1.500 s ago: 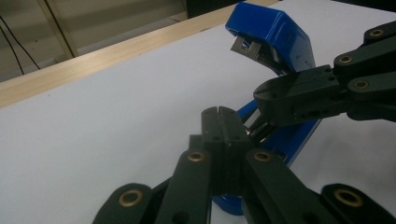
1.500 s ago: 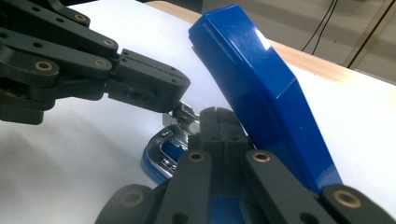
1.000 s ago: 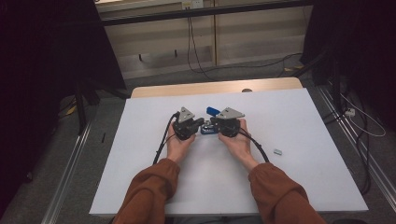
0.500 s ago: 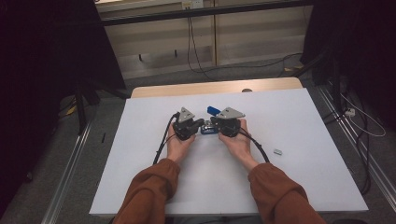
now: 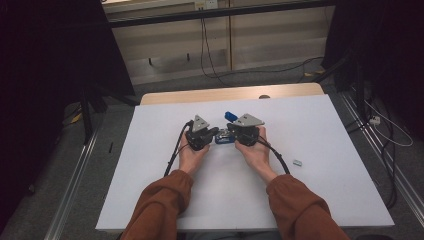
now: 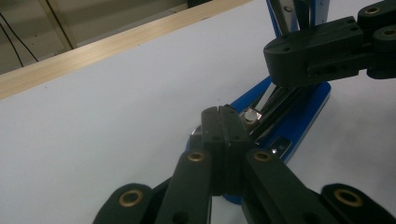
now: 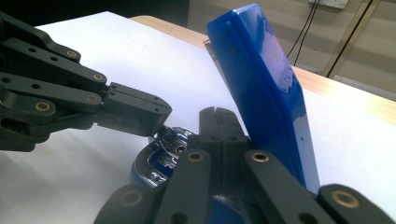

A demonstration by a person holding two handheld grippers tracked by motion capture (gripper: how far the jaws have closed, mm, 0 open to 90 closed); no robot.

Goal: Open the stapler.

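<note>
A: Where does the stapler (image 5: 226, 131) lie, and how much free room surrounds it?

B: It lies on the white table (image 5: 325, 200), near the middle of its width and somewhat toward the far edge, where a strip of bare wood shows. Its blue top is swung up; the metal base rests flat. Wide bare surface extends to the left, right and near edges.

A: State of the fingers?

B: The left gripper (image 5: 214, 133) and right gripper (image 5: 230, 132) face each other across the stapler. In each gripper view the fingers are pressed fully together with nothing between them. The left tips sit at the metal channel of the base; the right tips sit just beside the raised blue top.

A: Other things near an edge?

B: A small pale piece (image 5: 297, 162) lies well apart, toward the right edge. Cables trail toward the near edge.

A: Any legible writing?

B: None can be read on the stapler.
</note>
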